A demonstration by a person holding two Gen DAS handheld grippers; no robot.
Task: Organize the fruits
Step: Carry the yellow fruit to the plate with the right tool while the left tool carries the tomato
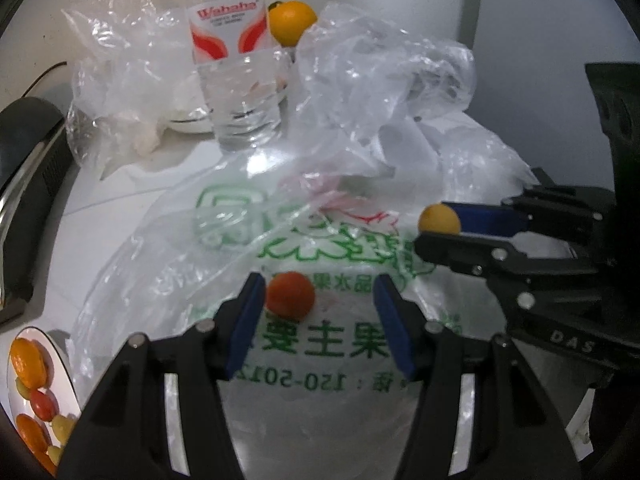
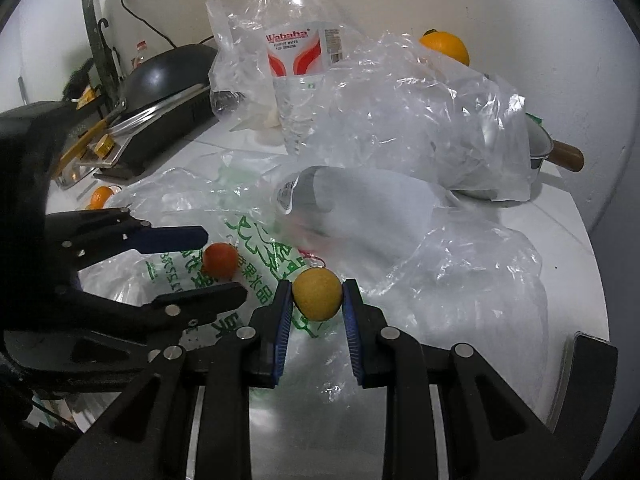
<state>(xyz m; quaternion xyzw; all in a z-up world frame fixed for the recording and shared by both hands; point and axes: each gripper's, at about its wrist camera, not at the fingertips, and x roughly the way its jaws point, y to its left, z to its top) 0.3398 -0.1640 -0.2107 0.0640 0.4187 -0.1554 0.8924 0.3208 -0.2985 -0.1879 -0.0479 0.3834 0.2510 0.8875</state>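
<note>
My left gripper (image 1: 320,296) stands wide open around a red-orange tomato (image 1: 291,294) lying on the printed plastic bag (image 1: 320,336). My right gripper (image 2: 317,298) pinches a yellow fruit (image 2: 317,294). Only the left view shows the white plate (image 1: 60,364) holding orange and yellow fruits; only the right shows the black pan (image 2: 168,70).

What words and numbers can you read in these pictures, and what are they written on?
"Wahaha": red brand name on the water bottle label; the small lines under it are too blurred to read.
"DAS": on the right gripper body.
"150-501": upside-down green digits on the printed plastic bag; more digits are hidden.
Large green Chinese characters on the same bag: I cannot read them reliably.
</note>
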